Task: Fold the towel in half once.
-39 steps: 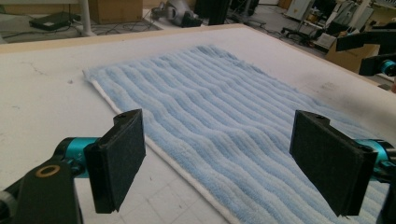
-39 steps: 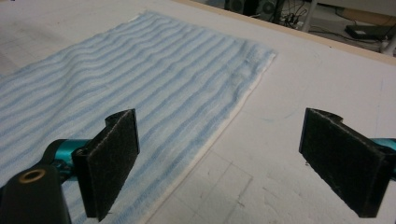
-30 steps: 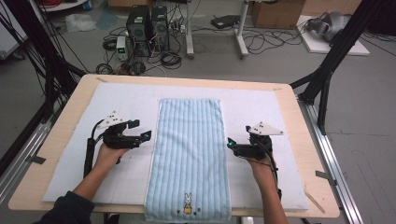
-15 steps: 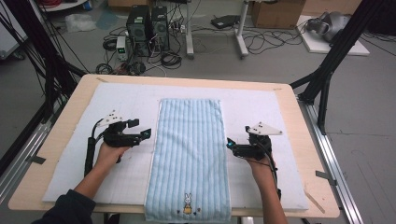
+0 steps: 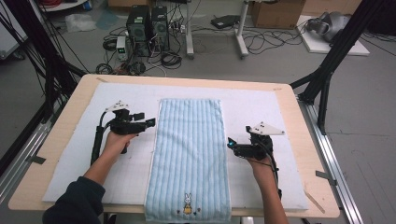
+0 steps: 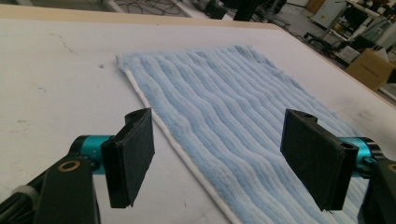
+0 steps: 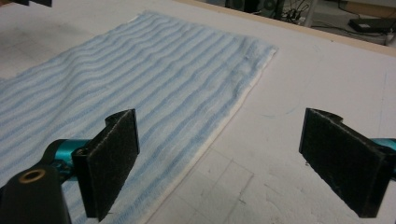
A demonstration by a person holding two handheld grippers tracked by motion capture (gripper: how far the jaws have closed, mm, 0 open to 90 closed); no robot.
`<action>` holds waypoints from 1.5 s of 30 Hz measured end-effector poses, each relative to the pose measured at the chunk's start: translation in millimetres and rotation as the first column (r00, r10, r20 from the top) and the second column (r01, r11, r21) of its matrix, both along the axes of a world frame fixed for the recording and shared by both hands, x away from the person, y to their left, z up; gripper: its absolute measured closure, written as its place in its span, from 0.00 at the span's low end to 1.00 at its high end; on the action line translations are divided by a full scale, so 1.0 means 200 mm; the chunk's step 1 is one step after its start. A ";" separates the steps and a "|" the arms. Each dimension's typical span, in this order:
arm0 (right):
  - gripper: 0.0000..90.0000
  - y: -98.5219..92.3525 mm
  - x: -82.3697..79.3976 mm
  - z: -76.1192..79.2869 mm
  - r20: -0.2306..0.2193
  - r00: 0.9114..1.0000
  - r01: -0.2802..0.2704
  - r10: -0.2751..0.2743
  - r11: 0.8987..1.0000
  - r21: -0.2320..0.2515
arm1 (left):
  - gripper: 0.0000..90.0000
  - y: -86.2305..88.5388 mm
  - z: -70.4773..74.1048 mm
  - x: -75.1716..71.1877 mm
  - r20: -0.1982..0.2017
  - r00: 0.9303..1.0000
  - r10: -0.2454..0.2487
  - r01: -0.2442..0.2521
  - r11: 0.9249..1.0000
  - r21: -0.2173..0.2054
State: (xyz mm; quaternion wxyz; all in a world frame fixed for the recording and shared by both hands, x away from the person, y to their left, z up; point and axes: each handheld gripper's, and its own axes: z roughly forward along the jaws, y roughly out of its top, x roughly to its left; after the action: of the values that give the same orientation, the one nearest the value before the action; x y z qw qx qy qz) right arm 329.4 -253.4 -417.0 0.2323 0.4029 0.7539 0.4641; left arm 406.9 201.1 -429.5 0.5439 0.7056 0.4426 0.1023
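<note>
Lying flat down the middle of the desk (image 5: 299,121), a blue striped towel (image 5: 189,154) hangs slightly over the near edge. The left gripper (image 5: 150,122) and right gripper (image 5: 229,143) flank its long edges. Both have their fingers (image 6: 130,156) spread wide apart, holding nothing.

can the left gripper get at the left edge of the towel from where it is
Probably yes. The left gripper hangs open right beside the towel, and in its own view the towel's white edge runs between the jaws with nothing lying in the way.

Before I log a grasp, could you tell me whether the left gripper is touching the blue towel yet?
Apart. In the left gripper view, the left gripper is open, straddling the blue towel edge with nothing between the pads.
</note>
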 end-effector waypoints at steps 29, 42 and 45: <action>0.13 0.01 0.02 -0.03 -0.041 0.999 0.001 -0.001 1.000 -0.013 | 0.59 -0.28 -0.10 0.21 -0.019 0.999 0.049 -0.039 0.936 0.350; 0.13 0.05 0.13 -0.06 -0.112 0.994 0.003 -0.005 1.000 -0.017 | 0.94 -0.29 -0.10 0.20 -0.010 1.000 -0.001 0.005 0.948 0.317; 0.13 0.06 0.21 -0.06 -0.135 0.991 0.008 -0.010 1.000 -0.016 | 0.94 -0.26 -0.10 0.21 -0.036 0.999 0.005 0.004 0.966 0.258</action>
State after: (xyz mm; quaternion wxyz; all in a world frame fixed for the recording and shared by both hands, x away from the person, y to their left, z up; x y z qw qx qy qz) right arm 370.7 -240.8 -429.8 0.1860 0.4349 0.7697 0.4288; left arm 449.9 148.9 -450.3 0.4393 0.7719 0.4356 0.1461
